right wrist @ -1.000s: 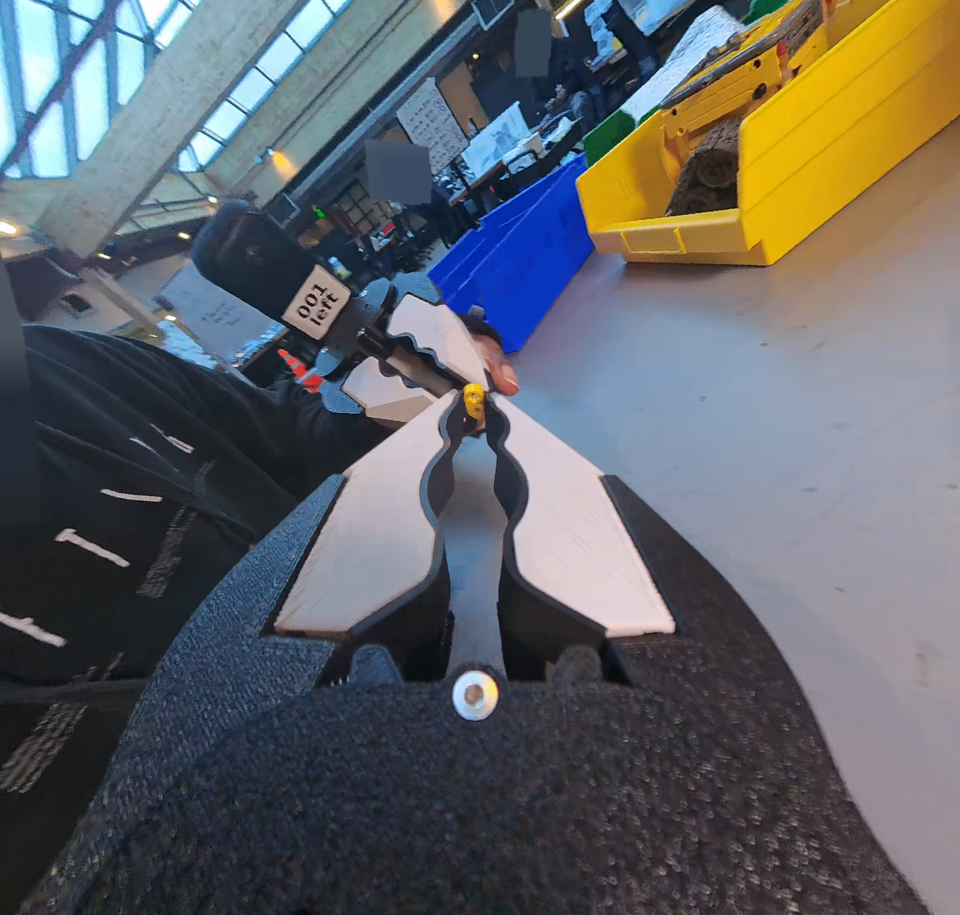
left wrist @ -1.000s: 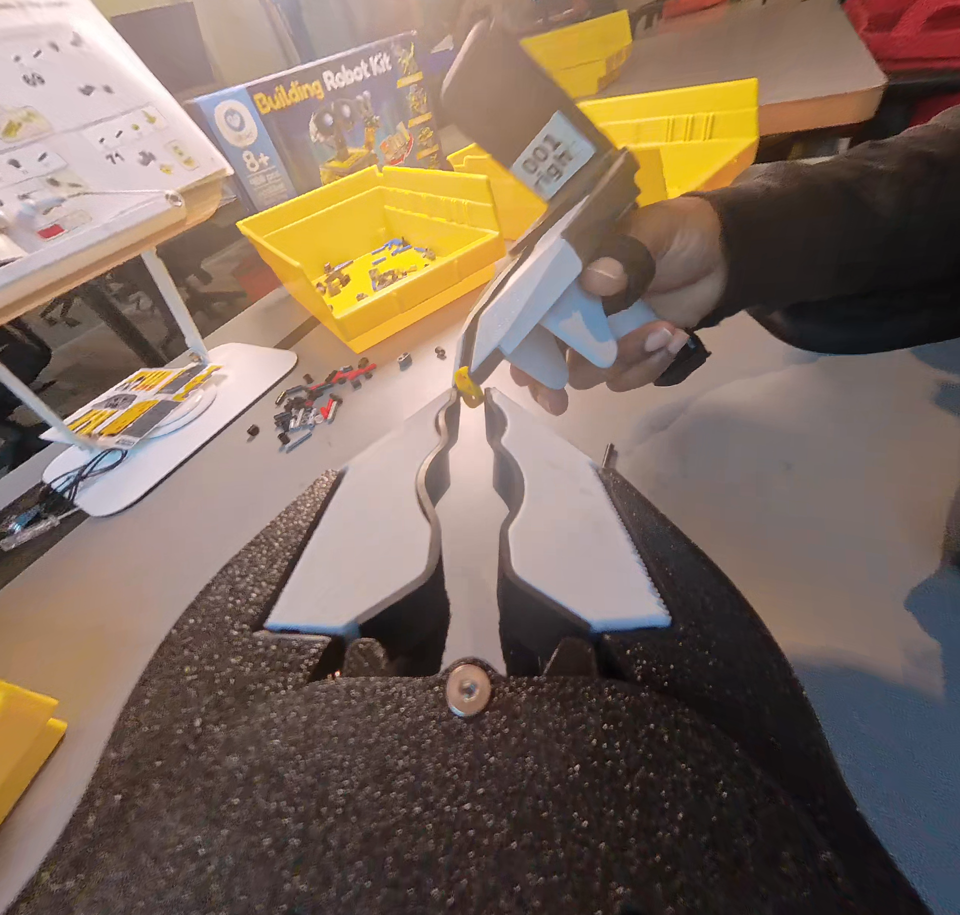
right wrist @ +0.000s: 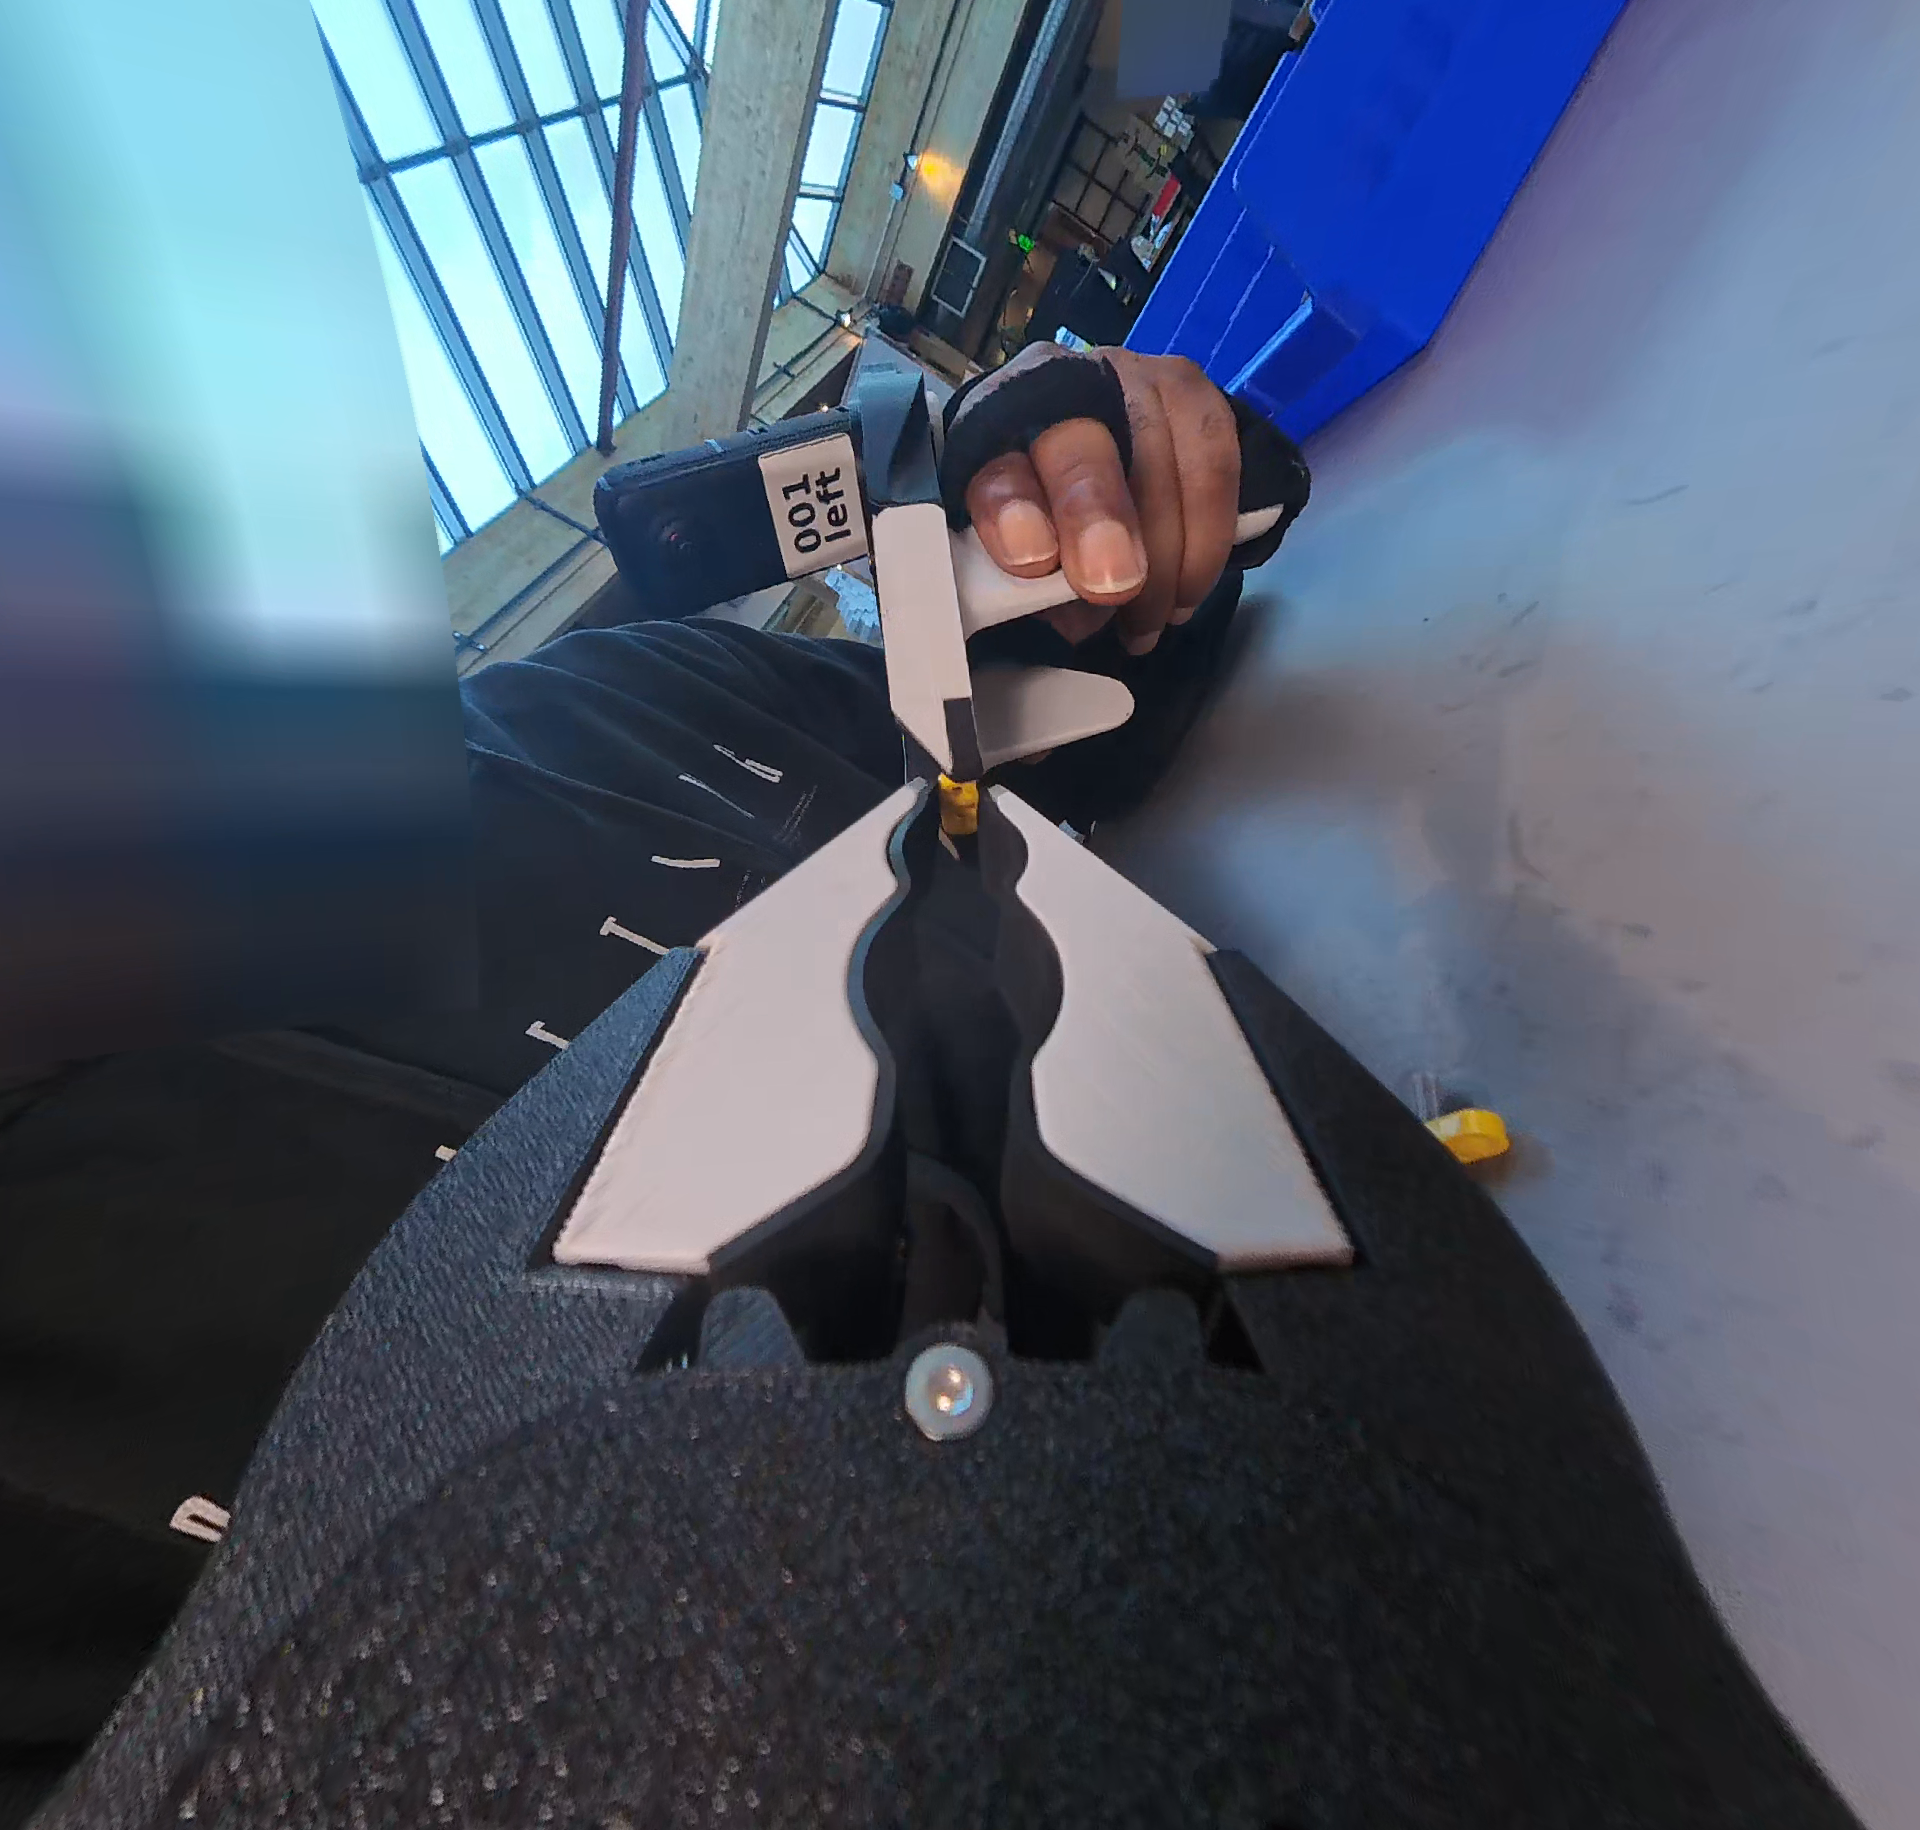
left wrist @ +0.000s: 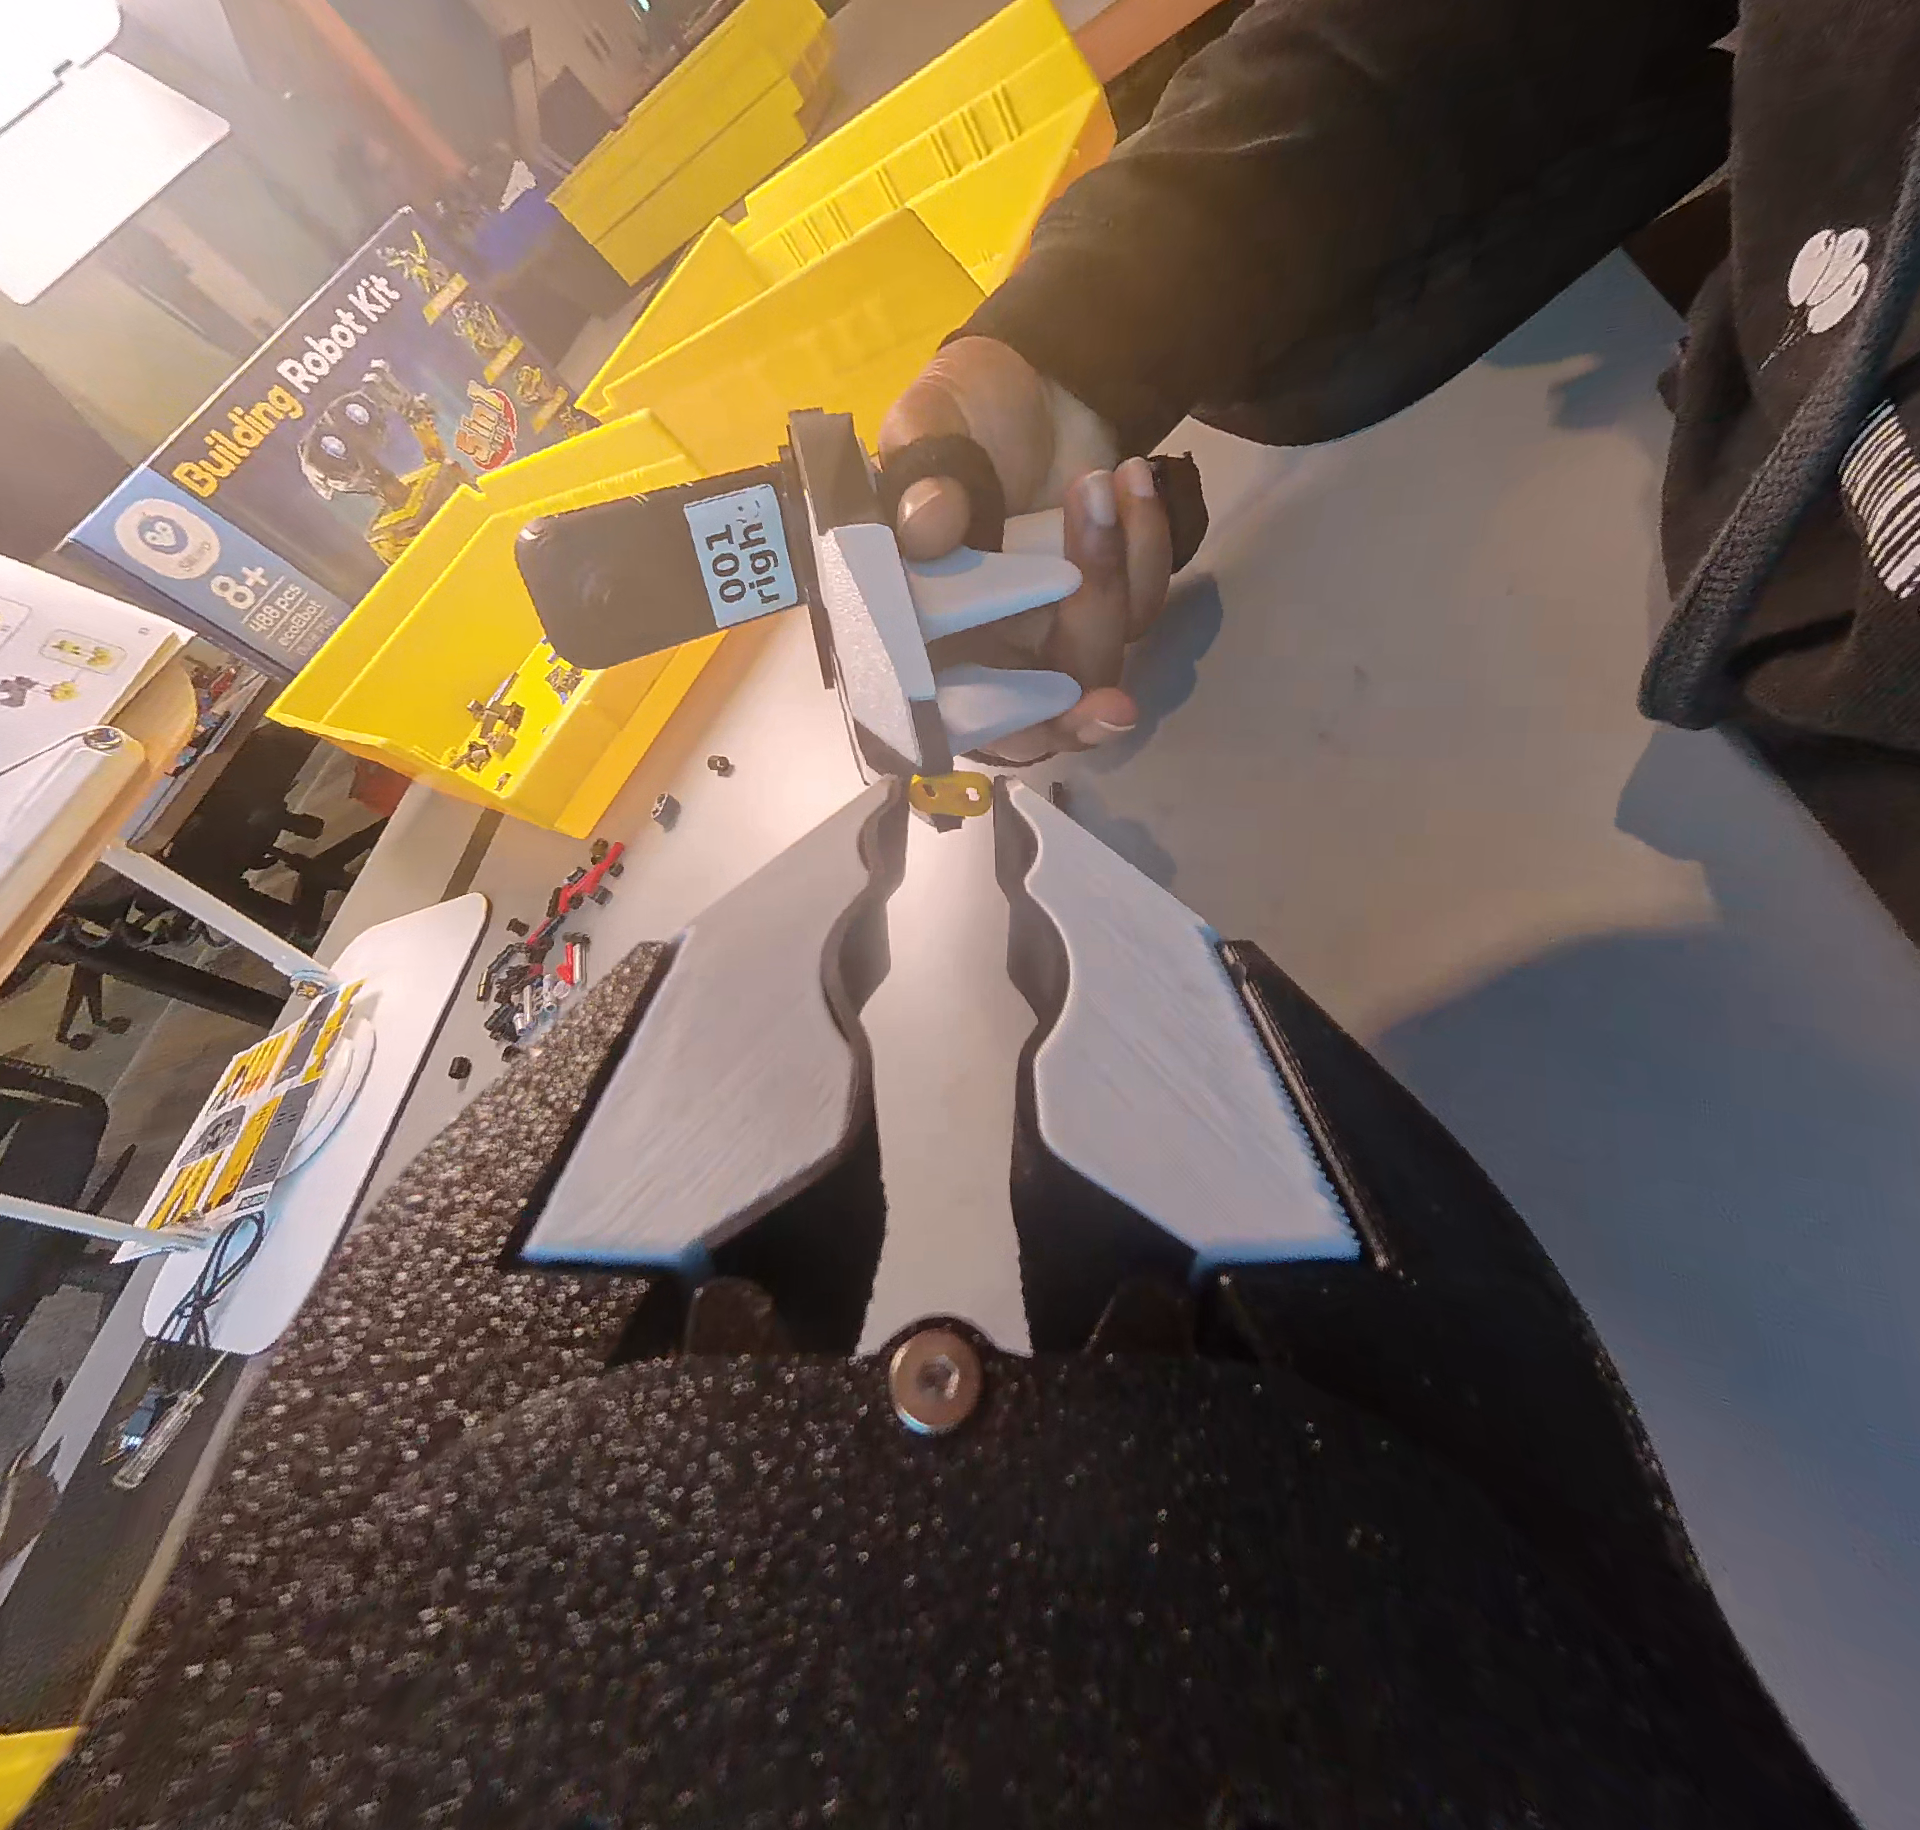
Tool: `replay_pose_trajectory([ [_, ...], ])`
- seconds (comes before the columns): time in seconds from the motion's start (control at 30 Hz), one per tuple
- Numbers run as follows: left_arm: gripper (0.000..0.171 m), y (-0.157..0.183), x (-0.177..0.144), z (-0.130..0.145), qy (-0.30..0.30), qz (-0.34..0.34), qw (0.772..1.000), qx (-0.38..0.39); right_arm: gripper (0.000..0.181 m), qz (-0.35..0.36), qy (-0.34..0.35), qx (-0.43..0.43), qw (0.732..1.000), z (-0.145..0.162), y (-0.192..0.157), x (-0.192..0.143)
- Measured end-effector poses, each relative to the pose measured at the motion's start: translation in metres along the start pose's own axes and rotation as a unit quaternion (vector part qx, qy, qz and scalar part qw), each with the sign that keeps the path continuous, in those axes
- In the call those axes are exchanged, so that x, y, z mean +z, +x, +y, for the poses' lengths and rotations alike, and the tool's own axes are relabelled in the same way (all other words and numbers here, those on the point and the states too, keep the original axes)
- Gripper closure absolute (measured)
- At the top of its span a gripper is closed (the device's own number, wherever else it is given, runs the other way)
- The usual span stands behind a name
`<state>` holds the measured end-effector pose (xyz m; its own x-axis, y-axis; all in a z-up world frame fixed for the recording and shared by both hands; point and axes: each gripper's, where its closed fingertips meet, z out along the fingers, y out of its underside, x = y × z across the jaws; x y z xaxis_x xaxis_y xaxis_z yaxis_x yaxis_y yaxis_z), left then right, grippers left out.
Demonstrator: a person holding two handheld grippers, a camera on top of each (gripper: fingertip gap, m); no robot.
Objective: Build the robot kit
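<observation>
Here, at the far left of the left wrist view, a white flat stand base (left wrist: 416,991) is lying on the grey tabletop (left wrist: 1455,949), with a loose scatter of small black and red building pieces (left wrist: 551,949) just beside it. Behind these, a blue cardboard kit box (left wrist: 312,450) is leaning near an open yellow plastic bin (left wrist: 416,679) that is holding more small parts. In the middle, the left gripper (left wrist: 948,801) is hovering above the table with its grey fingers parted a little, and a small flat yellow plastic piece with a hole (left wrist: 951,795) is sitting between the tips; whether they are pressing on it I cannot tell. The right gripper (left wrist: 914,757), held in a person's hand (left wrist: 1060,575), is coming down from above and clenching on the same yellow piece. In the right wrist view, stacked blue plastic bins (right wrist: 1455,170) are standing at the far right, and another small yellow piece (right wrist: 1470,1136) is lying on the table.
</observation>
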<state>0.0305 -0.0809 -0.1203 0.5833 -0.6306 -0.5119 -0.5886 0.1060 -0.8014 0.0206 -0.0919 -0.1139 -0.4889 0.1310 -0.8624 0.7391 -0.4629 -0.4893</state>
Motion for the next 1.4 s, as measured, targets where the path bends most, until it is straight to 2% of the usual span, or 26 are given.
replay_pose_trajectory([
  [0.27,0.157,0.002,0.000,0.001,-0.002,0.016,1.000,-0.026,0.174,0.011,-0.003,-0.013,1.000,0.001,0.001,0.000],
  [0.33,0.157,-0.005,0.000,0.001,0.005,0.012,0.998,-0.068,0.173,0.030,0.008,-0.053,0.998,-0.007,0.001,-0.003],
  [0.4,0.157,-0.016,-0.003,0.003,0.014,0.004,0.991,-0.132,0.164,0.059,0.008,-0.136,0.989,-0.015,-0.006,-0.010],
  [0.47,0.157,-0.031,-0.007,0.009,0.025,-0.010,0.981,-0.194,0.158,0.159,-0.031,-0.248,0.955,-0.019,0.003,-0.025],
  [0.57,0.157,-0.046,-0.013,0.013,0.052,-0.010,0.958,-0.282,0.157,0.304,-0.169,-0.370,0.862,0.001,0.030,-0.056],
  [0.63,0.157,-0.048,-0.012,0.017,0.058,-0.002,0.947,-0.317,0.157,0.346,-0.246,-0.386,0.819,0.022,0.045,-0.071],
  [0.7,0.157,-0.045,-0.008,0.021,0.055,0.007,0.942,-0.331,0.157,0.364,-0.285,-0.382,0.800,0.037,0.059,-0.075],
  [0.8,0.157,-0.037,-0.003,0.023,0.050,0.021,0.942,-0.332,0.159,0.365,-0.311,-0.374,0.794,0.048,0.074,-0.072],
  [0.9,0.157,-0.032,0.000,0.023,0.044,0.030,0.944,-0.326,0.164,0.365,-0.301,-0.369,0.800,0.046,0.076,-0.066],
  [0.97,0.157,-0.030,0.000,0.023,0.043,0.034,0.944,-0.326,0.175,0.369,-0.308,-0.379,0.791,0.046,0.079,-0.065],
  [1.07,0.157,-0.029,0.000,0.022,0.045,0.039,0.943,-0.328,0.176,0.368,-0.304,-0.386,0.789,0.045,0.079,-0.064],
  [1.17,0.157,-0.028,-0.001,0.019,0.053,0.044,0.943,-0.325,0.175,0.358,-0.250,-0.402,0.805,0.028,0.067,-0.060],
  [1.27,0.157,-0.027,-0.003,0.013,0.064,0.049,0.946,-0.314,0.176,0.345,-0.179,-0.438,0.811,-0.001,0.036,-0.054],
  [1.4,0.157,-0.022,-0.001,0.010,0.067,0.053,0.952,-0.294,0.175,0.314,-0.144,-0.455,0.821,-0.007,0.014,-0.044],
])
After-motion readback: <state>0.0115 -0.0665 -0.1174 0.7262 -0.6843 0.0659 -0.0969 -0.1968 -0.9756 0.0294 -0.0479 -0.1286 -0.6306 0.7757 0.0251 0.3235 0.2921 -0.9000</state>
